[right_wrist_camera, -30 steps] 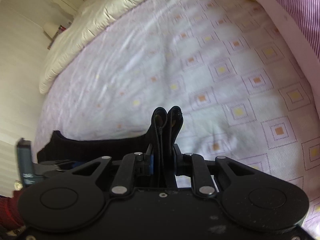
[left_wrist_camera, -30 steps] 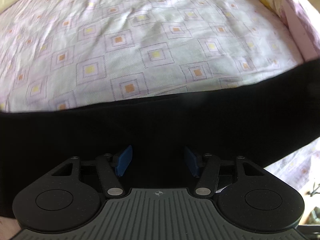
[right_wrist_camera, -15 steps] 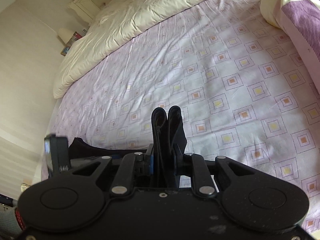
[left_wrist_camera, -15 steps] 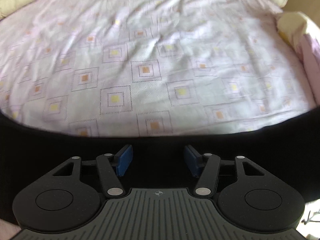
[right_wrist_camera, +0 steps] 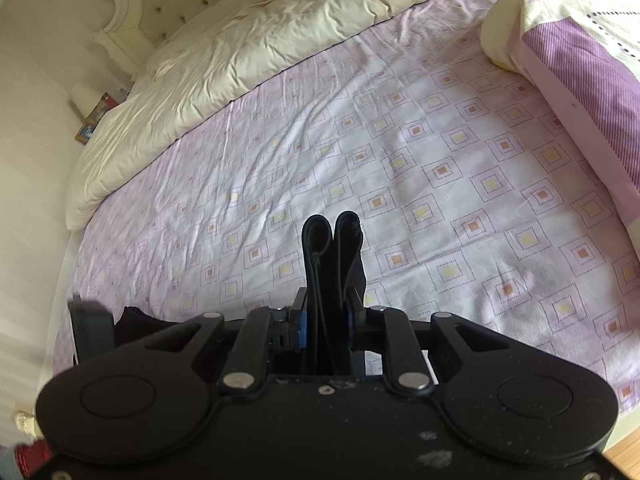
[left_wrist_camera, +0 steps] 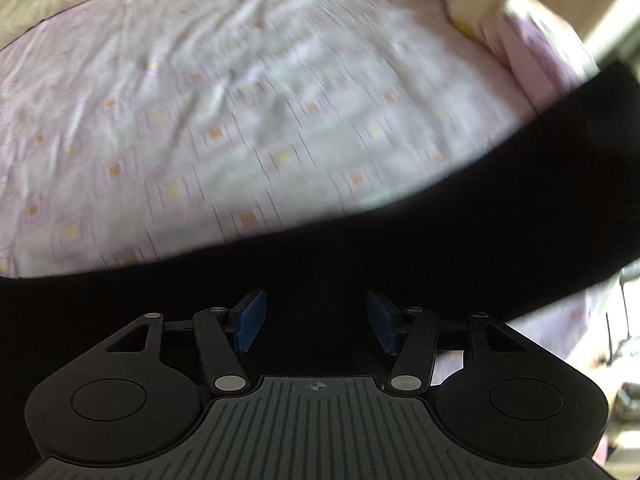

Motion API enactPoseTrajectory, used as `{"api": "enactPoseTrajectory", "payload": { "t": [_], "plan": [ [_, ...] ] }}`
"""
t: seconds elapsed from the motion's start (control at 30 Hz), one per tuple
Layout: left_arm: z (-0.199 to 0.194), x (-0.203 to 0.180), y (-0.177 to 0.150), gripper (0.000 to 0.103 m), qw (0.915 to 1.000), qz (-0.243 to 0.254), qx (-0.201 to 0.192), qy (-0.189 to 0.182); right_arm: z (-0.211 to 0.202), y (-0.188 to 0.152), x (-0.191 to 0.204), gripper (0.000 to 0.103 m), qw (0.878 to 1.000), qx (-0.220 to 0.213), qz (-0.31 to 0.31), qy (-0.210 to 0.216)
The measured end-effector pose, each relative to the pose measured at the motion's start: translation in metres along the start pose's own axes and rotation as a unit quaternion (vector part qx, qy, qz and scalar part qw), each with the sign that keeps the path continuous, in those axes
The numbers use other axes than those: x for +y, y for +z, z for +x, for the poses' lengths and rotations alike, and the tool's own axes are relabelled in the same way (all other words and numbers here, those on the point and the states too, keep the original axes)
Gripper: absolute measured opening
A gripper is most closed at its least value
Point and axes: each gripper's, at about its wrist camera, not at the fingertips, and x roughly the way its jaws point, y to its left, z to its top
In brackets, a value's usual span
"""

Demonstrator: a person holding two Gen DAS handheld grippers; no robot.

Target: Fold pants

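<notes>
The right claw (right_wrist_camera: 327, 320) squeezes a bunched bit of the black pants (right_wrist_camera: 334, 264). Two folded loops of cloth stick up between its blue pads. The left claw (left_wrist_camera: 316, 320) is wide, with nothing between its pads (left_wrist_camera: 250, 320). The pants (left_wrist_camera: 400, 264) stretch like a dark band right in front of it, and they seem to lie under it too. The left view is blurry, so that claw looks to be moving.

The pants look lifted up over the bed (right_wrist_camera: 400, 152), not lying flat on it yet. Some of the cloth hangs low by the left claw.

To do this step well, I think the left claw should pinch the edge of the band, well apart from the right one. Then both can pull the cloth flat and straight. It should bite deep, because thin cloth can slip out. The right claw should not let go. The pants should land on the flat middle of the bed, away from the pillow (right_wrist_camera: 560, 40) and the blanket (right_wrist_camera: 260, 48).
</notes>
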Motion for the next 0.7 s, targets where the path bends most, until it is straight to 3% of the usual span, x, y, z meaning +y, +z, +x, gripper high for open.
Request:
{"api": "enactPoseTrajectory", "payload": {
  "t": [0.07, 0.1, 0.2, 0.33, 0.47, 0.7],
  "plan": [
    [0.019, 0.003, -0.009, 0.054, 0.999, 0.011, 0.041, -0.013, -0.002, -0.004, 0.009, 0.018, 1.0, -0.008, 0.005, -0.006],
    [0.018, 0.003, -0.012, 0.057, 0.9993, 0.024, 0.021, -0.02, -0.003, -0.006, 0.014, 0.018, 1.0, -0.011, 0.006, -0.007],
    [0.008, 0.011, -0.008, 0.054, 0.9989, 0.029, 0.013, -0.033, -0.004, -0.01, 0.035, 0.018, 1.0, -0.014, -0.005, -0.013],
    [-0.025, 0.055, -0.013, 0.054, 0.9984, -0.034, -0.032, -0.032, -0.004, -0.018, 0.074, 0.019, 1.0, -0.021, -0.023, 0.003],
    [-0.052, 0.12, -0.031, 0.054, 0.9913, -0.12, -0.05, -0.02, 0.008, -0.031, 0.124, 0.019, 0.999, -0.018, -0.037, 0.035],
    [-0.091, 0.218, -0.069, 0.054, 0.9757, -0.208, -0.059, 0.034, 0.077, -0.077, 0.209, 0.019, 0.994, 0.02, -0.076, 0.071]
  ]
}}
